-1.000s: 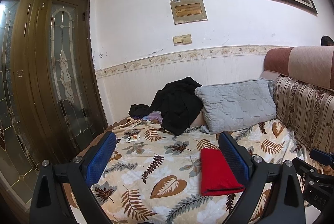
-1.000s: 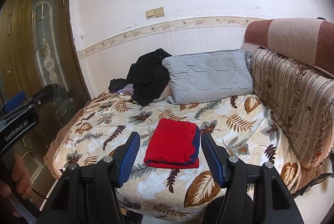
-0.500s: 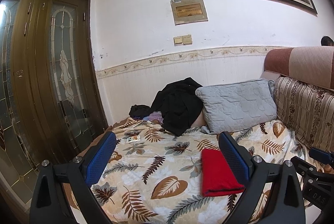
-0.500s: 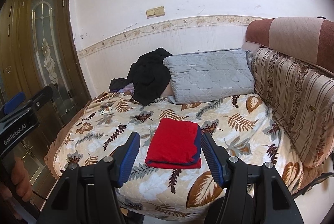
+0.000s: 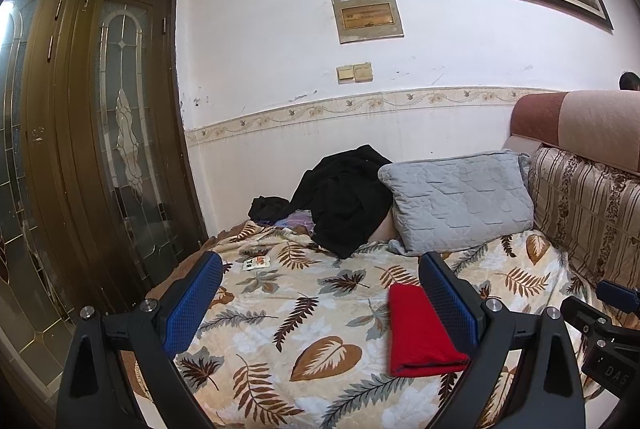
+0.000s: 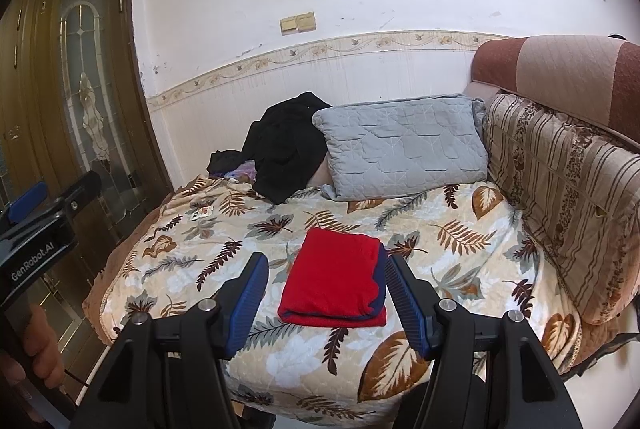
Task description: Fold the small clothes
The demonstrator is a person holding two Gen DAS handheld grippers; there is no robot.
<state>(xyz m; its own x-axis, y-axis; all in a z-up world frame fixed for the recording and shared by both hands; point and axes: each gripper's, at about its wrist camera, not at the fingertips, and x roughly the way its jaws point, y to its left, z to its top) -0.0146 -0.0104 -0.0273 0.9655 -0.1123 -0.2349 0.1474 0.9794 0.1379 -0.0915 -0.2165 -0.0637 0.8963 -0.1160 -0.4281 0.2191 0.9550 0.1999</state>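
The red cloth [image 6: 335,275] lies on the bed [image 6: 472,229], already folded into a flat, squared packet with a dark blue layer showing along its right edge. It sits on the leaf-patterned cover in front of the grey pillow [image 6: 400,145] and well apart from it, and the black clothes [image 6: 286,145] are heaped just left of the pillow. Judging by its tidy shape and the open cover around it, the folding of this piece looks finished and it has been left to rest there.

The right tongs [image 6: 324,299] hang above the near edge of the bed, spread wide, pinching nothing and clear of the cloth. The left tongs [image 5: 320,303] are also spread wide and empty, with the cloth [image 5: 420,333] lying beyond the right pad.
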